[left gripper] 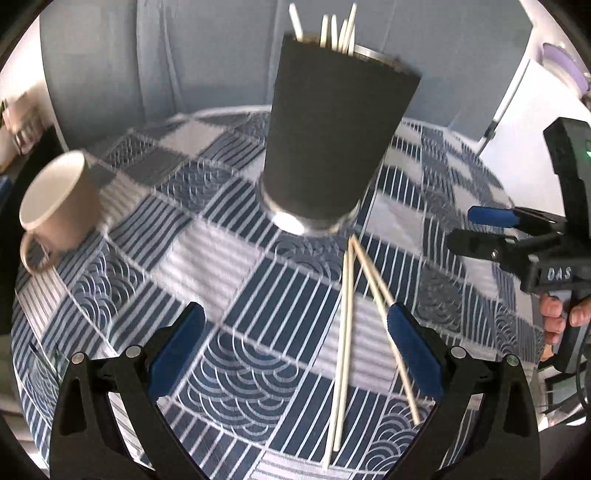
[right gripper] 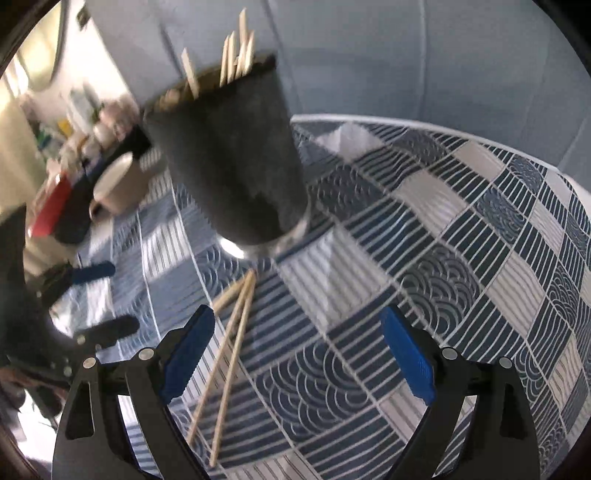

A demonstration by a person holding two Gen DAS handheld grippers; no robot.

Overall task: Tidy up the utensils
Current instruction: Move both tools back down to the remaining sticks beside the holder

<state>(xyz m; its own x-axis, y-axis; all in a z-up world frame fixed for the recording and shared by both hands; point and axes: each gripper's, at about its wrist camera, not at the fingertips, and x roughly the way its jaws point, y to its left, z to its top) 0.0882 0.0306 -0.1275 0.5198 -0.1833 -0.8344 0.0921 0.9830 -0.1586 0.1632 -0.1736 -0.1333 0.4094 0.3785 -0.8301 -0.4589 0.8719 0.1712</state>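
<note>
A tall black cup point(left gripper: 332, 129) stands on the patterned cloth with several pale chopsticks point(left gripper: 338, 33) upright in it; it also shows in the right wrist view point(right gripper: 232, 162). Three loose chopsticks point(left gripper: 345, 332) lie on the cloth in front of the cup, also seen in the right wrist view point(right gripper: 231, 358). My left gripper point(left gripper: 295, 347) is open and empty, its right finger beside the loose chopsticks. My right gripper point(right gripper: 297, 354) is open and empty, with the chopsticks by its left finger. The right gripper also shows at the right edge of the left wrist view point(left gripper: 480, 229).
A beige mug point(left gripper: 55, 199) stands at the left on the blue and white patterned tablecloth point(left gripper: 221, 258); it also appears in the right wrist view point(right gripper: 118, 184). A grey wall lies behind the table. Cluttered items, one red, sit far left in the right wrist view point(right gripper: 51, 206).
</note>
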